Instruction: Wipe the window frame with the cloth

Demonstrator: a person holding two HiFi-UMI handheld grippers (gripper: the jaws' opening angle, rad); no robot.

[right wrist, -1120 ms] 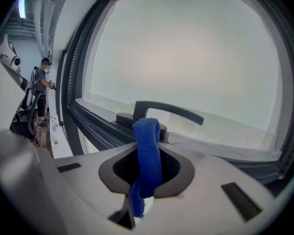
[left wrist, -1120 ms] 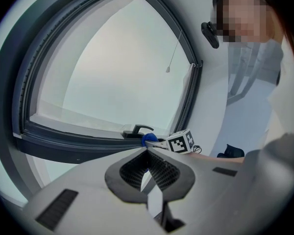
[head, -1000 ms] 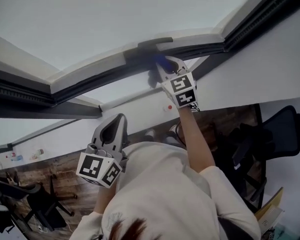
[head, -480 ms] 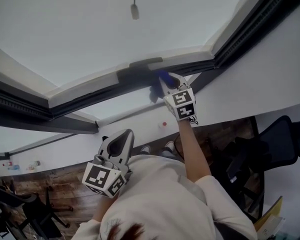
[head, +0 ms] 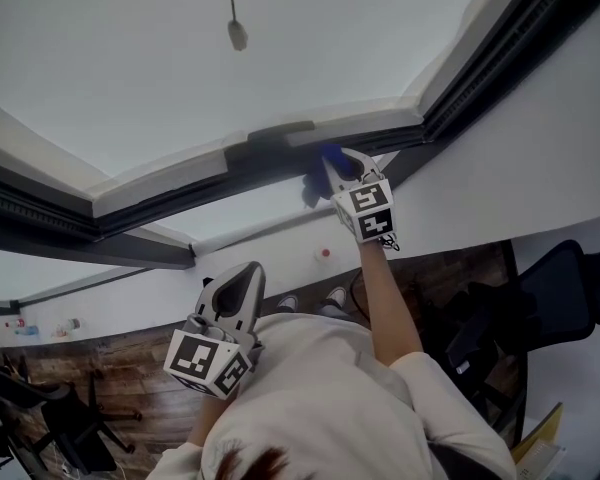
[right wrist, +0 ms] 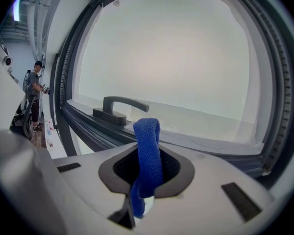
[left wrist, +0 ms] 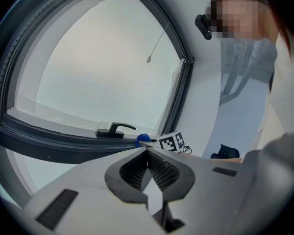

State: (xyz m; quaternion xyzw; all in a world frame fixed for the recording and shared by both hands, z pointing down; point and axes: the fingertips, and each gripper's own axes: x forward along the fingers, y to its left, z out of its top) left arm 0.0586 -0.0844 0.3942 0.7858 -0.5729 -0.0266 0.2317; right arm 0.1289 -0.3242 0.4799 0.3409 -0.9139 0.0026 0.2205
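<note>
My right gripper (head: 346,166) is raised to the window and shut on a folded blue cloth (head: 329,158). The cloth tip touches the pale sill strip of the dark window frame (head: 170,186), just right of the dark handle (head: 278,134). In the right gripper view the cloth (right wrist: 148,151) stands up between the jaws of that gripper (right wrist: 147,166), with the handle (right wrist: 118,107) behind it to the left. My left gripper (head: 236,284) hangs lower, near the person's chest. It is shut with nothing in it, and its ribbed pads meet in the left gripper view (left wrist: 147,153).
A blind cord weight (head: 237,34) hangs in front of the glass. The frame's corner (head: 425,118) lies right of the cloth. Black office chairs (head: 570,273) stand on the wooden floor below. Another person (right wrist: 35,84) stands far off along the wall.
The cloth and right gripper have slid a little to the right along the frame, away from the handle. The left gripper has barely moved.
</note>
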